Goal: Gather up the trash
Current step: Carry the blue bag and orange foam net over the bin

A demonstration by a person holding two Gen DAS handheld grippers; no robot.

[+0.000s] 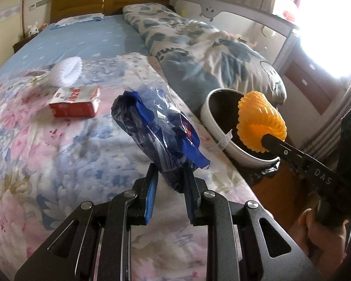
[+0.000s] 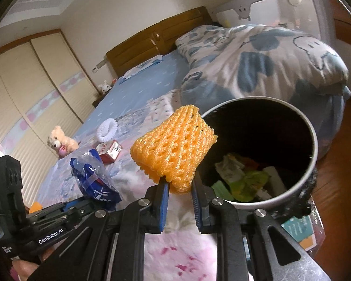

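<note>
left gripper: jaws are clamping down on a crumpled blue plastic wrapper, which is sticking up above the floral quilt

right gripper: jaws are pinching the bottom edge of an orange foam fruit net, so that one's being held too

where the net is sitting: it's hanging right at the near rim of the trash bin, not inside it. From the left wrist view the net is showing up in front of the bin's opening

trash bin: white with a black liner, standing just beside the bed edge, and it's already holding some green and white scraps

stuff lying on the bed: a red and white box and a white foam net are sitting on the quilt, close to each other, well apart from both grippers

background: a teddy bear is lounging further up the bed, and a rolled blue-patterned duvet is piling up behind the bin
</note>
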